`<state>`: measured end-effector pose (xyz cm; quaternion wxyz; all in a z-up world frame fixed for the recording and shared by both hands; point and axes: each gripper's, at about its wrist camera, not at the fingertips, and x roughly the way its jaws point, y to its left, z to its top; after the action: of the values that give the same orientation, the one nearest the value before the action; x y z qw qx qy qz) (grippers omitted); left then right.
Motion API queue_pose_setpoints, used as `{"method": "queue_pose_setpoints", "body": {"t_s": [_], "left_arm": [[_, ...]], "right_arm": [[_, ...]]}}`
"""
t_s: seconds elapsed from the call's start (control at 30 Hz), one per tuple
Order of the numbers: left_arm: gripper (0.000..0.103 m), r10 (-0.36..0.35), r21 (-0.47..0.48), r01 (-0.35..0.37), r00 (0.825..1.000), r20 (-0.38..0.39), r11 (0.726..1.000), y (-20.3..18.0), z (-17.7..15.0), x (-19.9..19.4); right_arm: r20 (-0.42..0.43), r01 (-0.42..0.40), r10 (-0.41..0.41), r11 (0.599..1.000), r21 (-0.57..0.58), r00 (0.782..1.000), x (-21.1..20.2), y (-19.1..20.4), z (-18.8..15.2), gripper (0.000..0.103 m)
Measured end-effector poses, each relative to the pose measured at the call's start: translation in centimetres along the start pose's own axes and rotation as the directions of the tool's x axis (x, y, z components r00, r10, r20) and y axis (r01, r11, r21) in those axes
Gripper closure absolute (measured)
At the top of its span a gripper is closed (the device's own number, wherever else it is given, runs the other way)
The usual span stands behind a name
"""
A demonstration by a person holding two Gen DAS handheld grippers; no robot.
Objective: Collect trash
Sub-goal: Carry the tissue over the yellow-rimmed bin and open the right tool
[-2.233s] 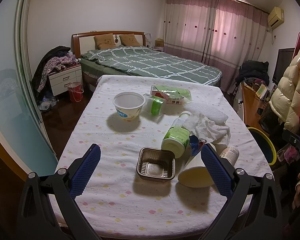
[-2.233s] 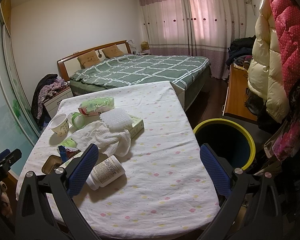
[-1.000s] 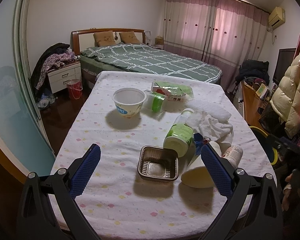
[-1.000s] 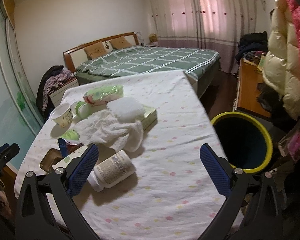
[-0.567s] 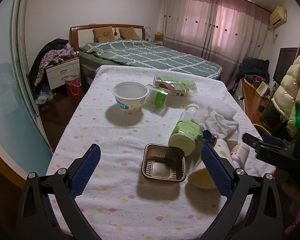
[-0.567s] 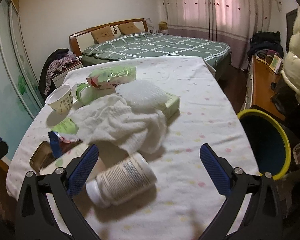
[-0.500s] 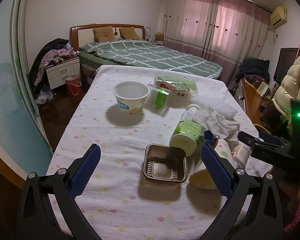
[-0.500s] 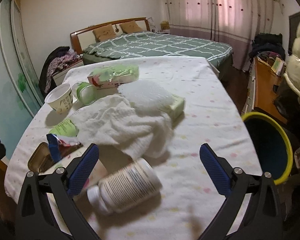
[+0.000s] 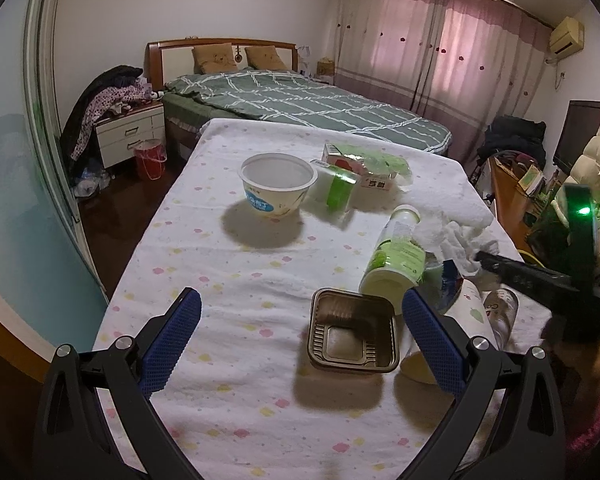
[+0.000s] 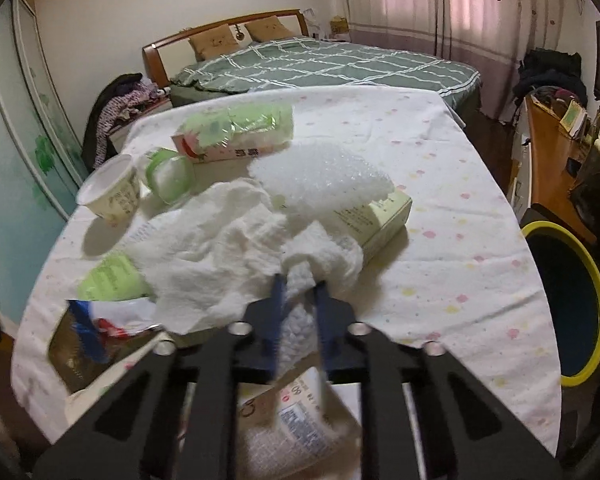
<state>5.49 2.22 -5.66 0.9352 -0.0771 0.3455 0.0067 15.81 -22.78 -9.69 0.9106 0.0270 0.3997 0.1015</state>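
Trash lies on a table with a dotted white cloth (image 9: 228,272). My right gripper (image 10: 300,292) is shut on a crumpled white paper towel (image 10: 228,248), just above a white pill bottle (image 10: 296,420). My left gripper (image 9: 300,340) is open and empty above the table's near end, over a brown plastic tray (image 9: 352,336). A green-labelled bottle (image 9: 396,256), a paper cup (image 9: 424,360), a white bowl (image 9: 276,188), a green-banded cup (image 9: 336,192) and a carton (image 9: 364,164) lie beyond. The right gripper shows in the left wrist view at the right edge (image 9: 480,258).
A yellow-rimmed dark bin (image 10: 568,304) stands on the floor right of the table. Bubble wrap (image 10: 320,180) rests on a pale green box (image 10: 380,216). A bed (image 9: 300,100) lies beyond the table. A wooden desk (image 10: 548,148) and coats stand at the right.
My right gripper has moved forward over the pill bottle and shut on the paper towel. My left gripper has stayed open, drifting slightly closer to the table.
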Motion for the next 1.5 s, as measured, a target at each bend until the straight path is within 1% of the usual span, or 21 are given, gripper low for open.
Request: {"method": "queue_pose_setpoints", "body": {"t_s": [0.17,0.3,0.57,0.7,0.83,0.9,1.0,1.03,1.13,1.23,1.3,1.37,1.43,1.5], "left_arm": [[0.004,-0.008,0.006,0.008,1.000,-0.005,1.000,-0.2,-0.1,0.3],[0.004,-0.015,0.009,0.015,1.000,0.001,1.000,-0.3,-0.2,-0.1],[0.004,-0.028,0.018,0.028,1.000,0.012,0.999,-0.6,-0.3,-0.9],[0.004,-0.044,0.033,0.043,0.999,0.012,0.999,-1.4,-0.5,-1.1],[0.004,-0.081,0.055,0.081,0.997,-0.003,0.995,-2.8,-0.7,-0.9],[0.004,-0.123,0.072,0.125,0.992,-0.021,0.990,-3.9,-0.9,-0.8],[0.004,-0.171,0.098,0.175,0.984,-0.045,0.980,-5.4,-1.4,-0.5],[0.004,-0.188,0.110,0.193,0.981,-0.056,0.975,-6.1,-1.5,-0.3],[0.004,-0.214,0.129,0.223,0.974,-0.075,0.966,-7.4,-2.0,0.1],[0.004,-0.230,0.143,0.242,0.969,-0.092,0.960,-8.4,-2.2,0.5],[0.004,-0.234,0.146,0.246,0.967,-0.097,0.958,-8.6,-2.3,0.7],[0.004,-0.236,0.144,0.249,0.967,-0.101,0.958,-8.7,-2.3,0.8],[0.004,-0.227,0.139,0.240,0.969,-0.102,0.961,-8.5,-2.2,0.9],[0.004,-0.218,0.129,0.231,0.970,-0.105,0.964,-8.1,-2.1,0.9]], "right_arm": [[0.053,-0.043,0.043,0.999,-0.014,0.998,-3.4,0.5,0.4,0.091],[0.120,-0.067,0.068,0.998,-0.011,0.990,-6.5,0.5,1.1,0.091],[0.232,-0.080,0.076,0.997,0.009,0.970,-11.3,-0.6,2.7,0.091],[0.269,-0.082,0.070,0.996,0.033,0.961,-13.1,-1.9,3.1,0.091],[0.296,-0.031,0.004,0.996,0.087,0.955,-14.3,-4.5,3.1,0.091],[0.296,0.001,-0.037,0.992,0.122,0.955,-14.3,-6.0,2.8,0.091],[0.282,0.071,-0.125,0.978,0.195,0.951,-14.0,-9.3,2.4,0.091],[0.270,0.104,-0.164,0.969,0.224,0.949,-13.7,-10.6,2.2,0.090],[0.232,0.168,-0.236,0.946,0.278,0.944,-12.6,-13.7,1.5,0.090],[0.180,0.233,-0.304,0.913,0.335,0.936,-10.9,-16.9,0.8,0.090],[0.135,0.291,-0.360,0.885,0.364,0.923,-9.5,-18.9,0.4,0.090],[0.096,0.330,-0.391,0.865,0.377,0.915,-8.2,-20.6,0.1,0.089],[0.055,0.369,-0.420,0.845,0.386,0.906,-6.9,-21.9,-0.4,0.084],[0.033,0.384,-0.430,0.835,0.395,0.902,-6.0,-22.7,-0.9,0.078]]}}
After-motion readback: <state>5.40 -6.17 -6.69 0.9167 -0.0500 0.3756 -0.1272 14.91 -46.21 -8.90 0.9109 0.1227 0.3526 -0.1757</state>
